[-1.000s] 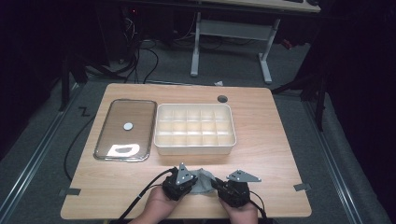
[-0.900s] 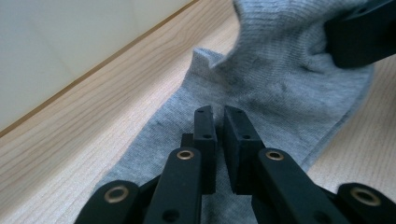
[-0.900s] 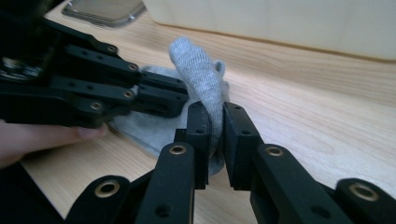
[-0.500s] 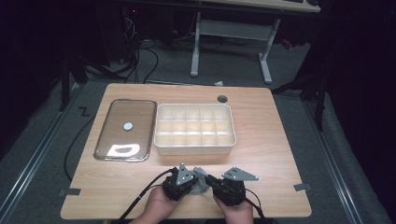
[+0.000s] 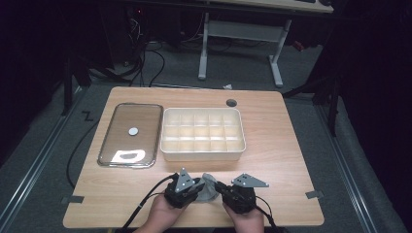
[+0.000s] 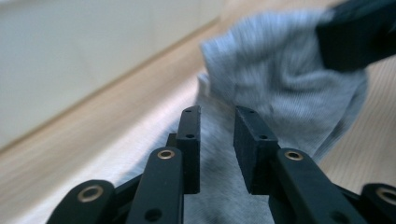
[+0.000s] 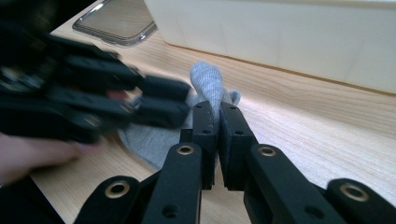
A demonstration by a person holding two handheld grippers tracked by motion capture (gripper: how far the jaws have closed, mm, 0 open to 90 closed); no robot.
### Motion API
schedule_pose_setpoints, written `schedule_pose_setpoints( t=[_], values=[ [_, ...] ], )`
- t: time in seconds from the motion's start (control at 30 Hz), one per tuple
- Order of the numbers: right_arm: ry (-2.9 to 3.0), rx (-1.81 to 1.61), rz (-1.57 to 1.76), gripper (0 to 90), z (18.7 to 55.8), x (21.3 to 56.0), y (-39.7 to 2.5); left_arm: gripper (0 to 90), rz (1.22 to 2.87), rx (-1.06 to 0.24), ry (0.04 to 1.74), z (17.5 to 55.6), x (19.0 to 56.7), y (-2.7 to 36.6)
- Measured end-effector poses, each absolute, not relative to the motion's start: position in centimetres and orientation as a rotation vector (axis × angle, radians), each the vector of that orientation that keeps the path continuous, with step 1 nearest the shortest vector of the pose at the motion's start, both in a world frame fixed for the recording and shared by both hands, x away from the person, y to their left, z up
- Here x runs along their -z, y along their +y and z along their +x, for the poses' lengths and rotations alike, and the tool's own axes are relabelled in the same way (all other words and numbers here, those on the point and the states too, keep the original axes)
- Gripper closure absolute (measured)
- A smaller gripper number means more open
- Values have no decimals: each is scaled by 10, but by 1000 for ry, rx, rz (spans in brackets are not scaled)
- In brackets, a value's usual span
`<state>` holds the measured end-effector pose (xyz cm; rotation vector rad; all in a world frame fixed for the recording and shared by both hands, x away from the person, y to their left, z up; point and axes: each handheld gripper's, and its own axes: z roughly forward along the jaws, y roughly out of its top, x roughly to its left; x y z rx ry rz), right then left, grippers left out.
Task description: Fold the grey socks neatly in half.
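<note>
Grey cloth (image 7: 208, 86), cream box (image 5: 202, 135), black jaws.

One grey sock (image 5: 208, 188), two grippers, one compartment box (image 5: 202, 134), one lid (image 5: 130, 135)

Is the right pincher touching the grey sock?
Touching. In the right gripper view, the right gripper has its jaws pinched shut on a fold of the grey sock.

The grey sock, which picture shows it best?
The right gripper view: the grey sock is sharp, pinched between that hand-held gripper's jaws. The left gripper view shows it blurred; the high view shows a small grey lump.
</note>
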<state>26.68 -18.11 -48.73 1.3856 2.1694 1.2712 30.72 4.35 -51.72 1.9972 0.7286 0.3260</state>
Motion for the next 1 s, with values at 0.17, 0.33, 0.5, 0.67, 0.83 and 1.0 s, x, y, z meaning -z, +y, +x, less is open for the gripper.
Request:
schedule_pose_setpoints(
  t=[0.17, 0.33, 0.5, 0.67, 0.83, 1.0],
  values=[
    [2166, -1275, 1384, 869, 267, 486, -183, 720, 1947, -389, 812, 313, 507, 82],
    [2168, -1274, 1375, 869, 268, 485, -184, 799, 2059, -369, 863, 315, 522, 96],
    [2167, -1277, 1356, 868, 270, 482, -183, 801, 2145, -316, 849, 311, 532, 91],
    [2180, -1267, 1333, 868, 271, 481, -177, 802, 2129, -279, 838, 313, 533, 91],
    [2244, -1238, 1298, 868, 274, 488, -154, 810, 2128, -269, 823, 315, 534, 89],
    [2324, -1216, 1246, 867, 279, 495, -130, 811, 2129, -261, 818, 316, 534, 89]
  ],
)
